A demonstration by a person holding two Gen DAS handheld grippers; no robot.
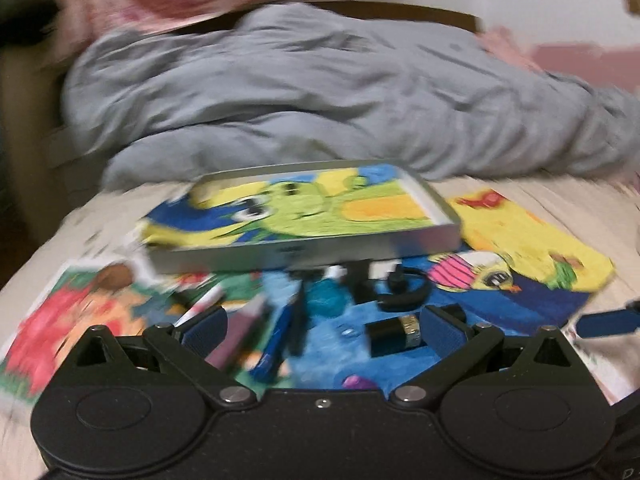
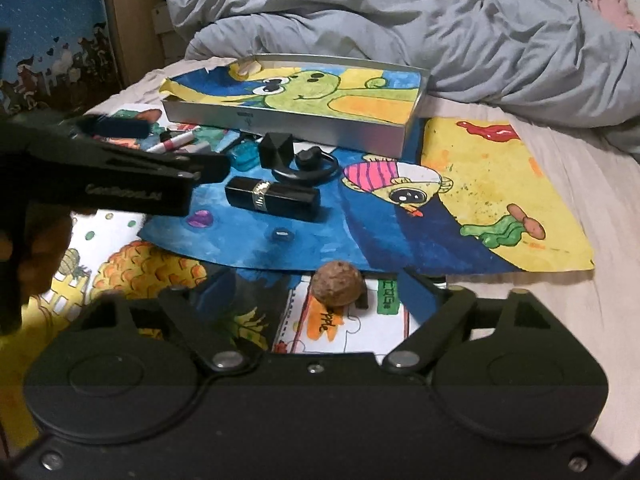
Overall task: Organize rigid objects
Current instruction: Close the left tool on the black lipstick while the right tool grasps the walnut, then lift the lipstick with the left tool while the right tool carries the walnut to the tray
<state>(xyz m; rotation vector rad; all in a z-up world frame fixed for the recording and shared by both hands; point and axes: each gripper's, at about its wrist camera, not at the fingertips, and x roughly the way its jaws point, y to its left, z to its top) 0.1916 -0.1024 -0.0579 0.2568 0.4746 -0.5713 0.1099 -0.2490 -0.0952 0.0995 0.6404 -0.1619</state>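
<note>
A brown ball [image 2: 338,288] lies on the drawings between the fingers of my right gripper [image 2: 316,282], which is open, with a gap on both sides of the ball. My left gripper [image 1: 322,326] is open too, low over a black lipstick tube [image 1: 394,334] and some pens [image 1: 276,340]. In the right wrist view the left gripper [image 2: 168,148] reaches in from the left, beside the lipstick tube [image 2: 272,198]. Behind these lie a black ear-hook earpiece [image 2: 308,164], a small black block [image 2: 276,148] and a teal object [image 2: 244,156]. An open silver tin [image 2: 288,120], lined with a frog drawing, stands further back.
Painted paper sheets [image 2: 500,200] cover the bed. A rumpled grey duvet [image 2: 440,20] is heaped behind the tin. Bare sheet [image 2: 580,300] shows at the right. A small dark bead [image 2: 283,234] lies on the blue painting. A wooden bed frame [image 2: 132,20] stands at the far left.
</note>
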